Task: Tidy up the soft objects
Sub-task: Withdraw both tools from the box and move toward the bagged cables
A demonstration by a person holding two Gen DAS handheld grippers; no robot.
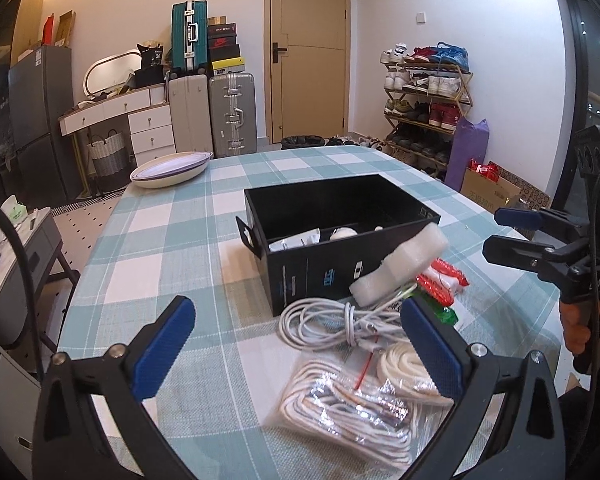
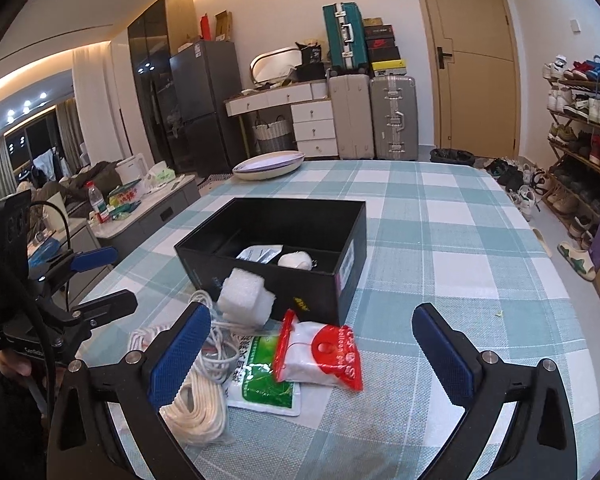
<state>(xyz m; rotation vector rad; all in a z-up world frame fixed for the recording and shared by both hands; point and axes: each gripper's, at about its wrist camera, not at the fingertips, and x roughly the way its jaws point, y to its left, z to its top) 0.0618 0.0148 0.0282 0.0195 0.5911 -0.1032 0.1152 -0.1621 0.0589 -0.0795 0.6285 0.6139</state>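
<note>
Both grippers hover over the desk with fingers spread wide, empty: left gripper above the bagged rope, right gripper above the red-and-white packet near the black box.

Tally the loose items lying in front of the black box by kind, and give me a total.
Foam pieces: 1, white foam block
Cords and ropes: 3, cable coil, bagged rope, loose rope coil
Packets: 2, red-and-white packet, green packet
Total: 6
</note>
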